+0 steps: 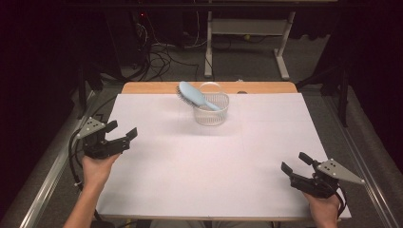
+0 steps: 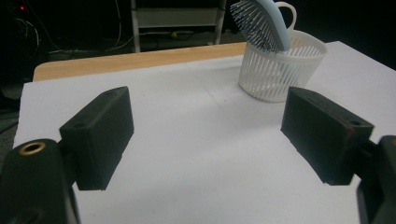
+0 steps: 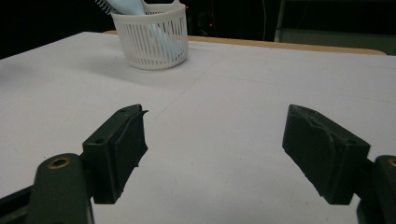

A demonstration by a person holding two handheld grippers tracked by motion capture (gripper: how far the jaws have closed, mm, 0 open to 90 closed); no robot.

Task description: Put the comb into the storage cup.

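A light blue hairbrush leans in a white slotted basket at the far middle of the white table cover, its bristled head sticking out to the upper left. My left gripper is held open near the table's left edge, well short of the basket, with nothing between its jaws. At the front right corner my right gripper is open too and holds nothing.
A strip of bare wooden tabletop shows behind the white cover. Beyond the table are a white desk frame and loose cables on the floor. Metal rails run along both sides of the table.
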